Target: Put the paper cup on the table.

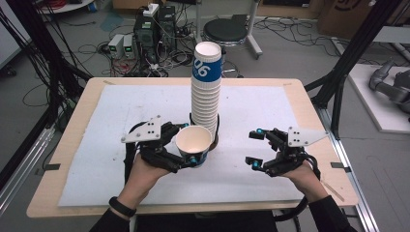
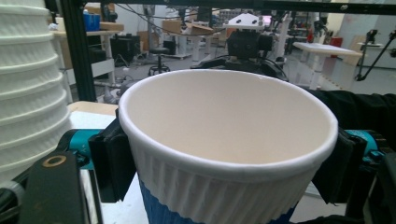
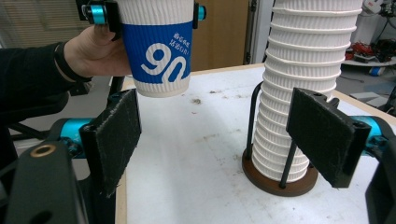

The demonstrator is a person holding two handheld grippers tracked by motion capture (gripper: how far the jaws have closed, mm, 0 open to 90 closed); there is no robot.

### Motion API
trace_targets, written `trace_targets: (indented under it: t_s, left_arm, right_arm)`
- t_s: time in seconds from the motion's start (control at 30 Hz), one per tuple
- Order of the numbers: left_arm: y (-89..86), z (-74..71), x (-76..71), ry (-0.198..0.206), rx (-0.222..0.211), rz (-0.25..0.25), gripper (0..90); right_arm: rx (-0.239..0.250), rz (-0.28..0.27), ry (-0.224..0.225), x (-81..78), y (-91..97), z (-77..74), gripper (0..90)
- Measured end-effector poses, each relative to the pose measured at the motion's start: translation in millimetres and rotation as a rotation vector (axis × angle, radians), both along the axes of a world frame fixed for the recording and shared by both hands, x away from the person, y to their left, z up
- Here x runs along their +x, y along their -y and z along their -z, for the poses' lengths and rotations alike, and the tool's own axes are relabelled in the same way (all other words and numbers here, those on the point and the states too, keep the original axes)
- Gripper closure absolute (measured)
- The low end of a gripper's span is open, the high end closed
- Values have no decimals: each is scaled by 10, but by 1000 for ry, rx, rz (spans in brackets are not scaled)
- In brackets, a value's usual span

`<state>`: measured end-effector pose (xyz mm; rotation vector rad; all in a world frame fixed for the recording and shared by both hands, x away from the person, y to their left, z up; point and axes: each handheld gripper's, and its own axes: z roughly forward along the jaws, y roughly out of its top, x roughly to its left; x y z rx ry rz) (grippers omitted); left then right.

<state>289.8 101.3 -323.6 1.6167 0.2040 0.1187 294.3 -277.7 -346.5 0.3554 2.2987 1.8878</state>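
A white ribbed paper cup (image 1: 193,142) with a blue band stands upright and lifted off the table, my left gripper (image 1: 189,143) shut on it just under the rim. In the left gripper view the black pads (image 2: 109,158) press both sides of the cup (image 2: 229,140). Just behind it rises a tall stack of the same cups (image 1: 206,92) in a wire holder with a round brown base (image 3: 280,179). My right gripper (image 1: 255,147) hovers open to the right, nothing between its jaws. In the right gripper view the held cup (image 3: 161,51) hangs left of the stack (image 3: 303,84).
A white mat (image 1: 121,121) covers the wooden table (image 1: 77,125). Black frame posts (image 1: 355,48) stand at the table's left and right. Computers, cables and a stool (image 1: 225,31) crowd the floor beyond the far edge.
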Motion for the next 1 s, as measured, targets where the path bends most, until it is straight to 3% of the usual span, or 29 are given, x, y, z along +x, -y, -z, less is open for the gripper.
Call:
trace_targets:
  t_s: [0.47,1.0]
  left_arm:
    - [-353,-24,97,15,16,-121,214]
    - [-793,28,318,-4,-14,-300,213]
  right_arm:
    - [12,70,-14,53,52,3,185]
    - [10,145,-7,99,113,8,185]
